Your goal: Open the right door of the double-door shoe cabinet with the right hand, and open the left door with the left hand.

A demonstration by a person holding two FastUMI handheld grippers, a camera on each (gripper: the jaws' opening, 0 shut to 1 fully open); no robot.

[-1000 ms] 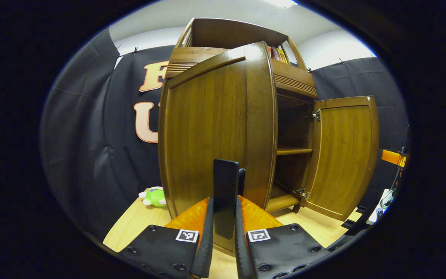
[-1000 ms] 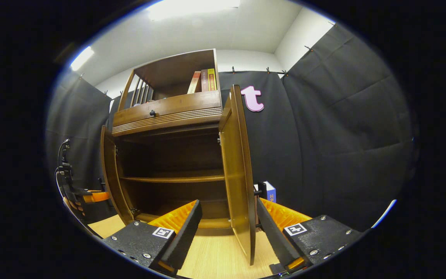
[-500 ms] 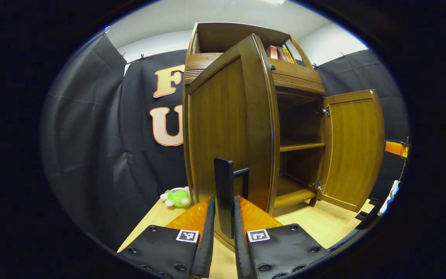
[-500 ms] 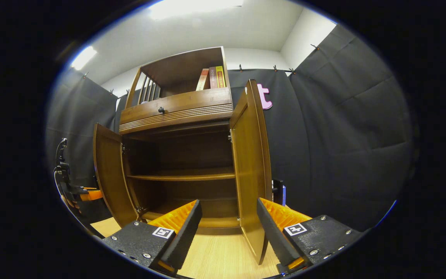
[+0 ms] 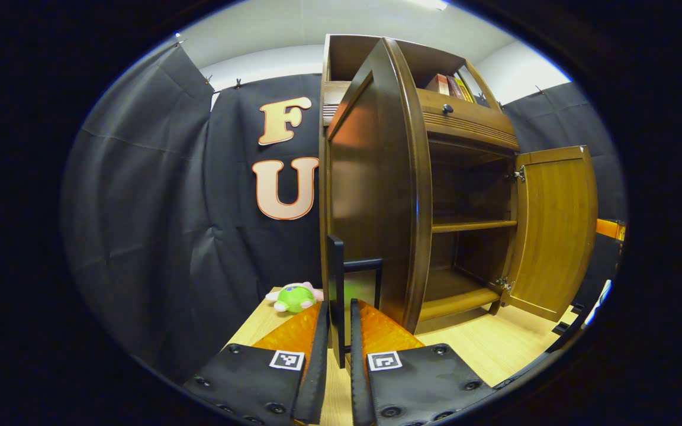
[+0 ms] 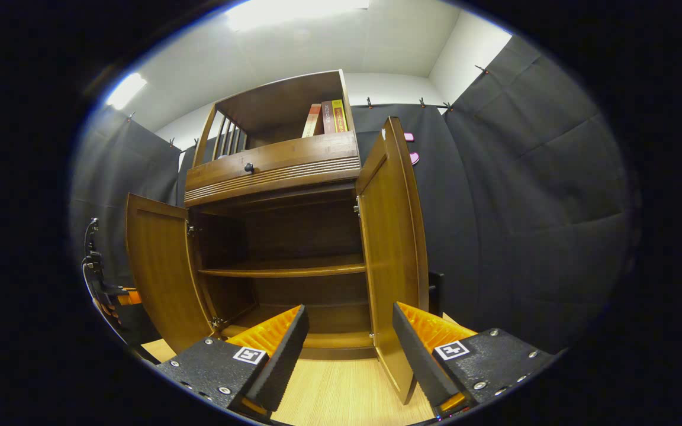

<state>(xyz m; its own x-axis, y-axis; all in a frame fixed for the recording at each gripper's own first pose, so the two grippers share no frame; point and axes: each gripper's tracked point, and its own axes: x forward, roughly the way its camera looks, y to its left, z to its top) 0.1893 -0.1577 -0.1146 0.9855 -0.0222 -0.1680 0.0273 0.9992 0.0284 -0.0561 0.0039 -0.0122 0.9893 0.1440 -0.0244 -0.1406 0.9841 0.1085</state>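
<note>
Left gripper [image 5: 341,331]: fingers clenched on black bar handle [image 5: 336,296] of left door [image 5: 376,195], 6 o'clock. Right gripper [image 6: 350,349]: fingers released, right door [image 6: 393,248] ajar at 1 o'clock. Doors rigid, hinged, likely light; grip handle only.

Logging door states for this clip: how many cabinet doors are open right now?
2. The left door stands swung out, its black handle between the left gripper's fingers. The right door stands wide open, just ahead of the open right gripper.
</note>
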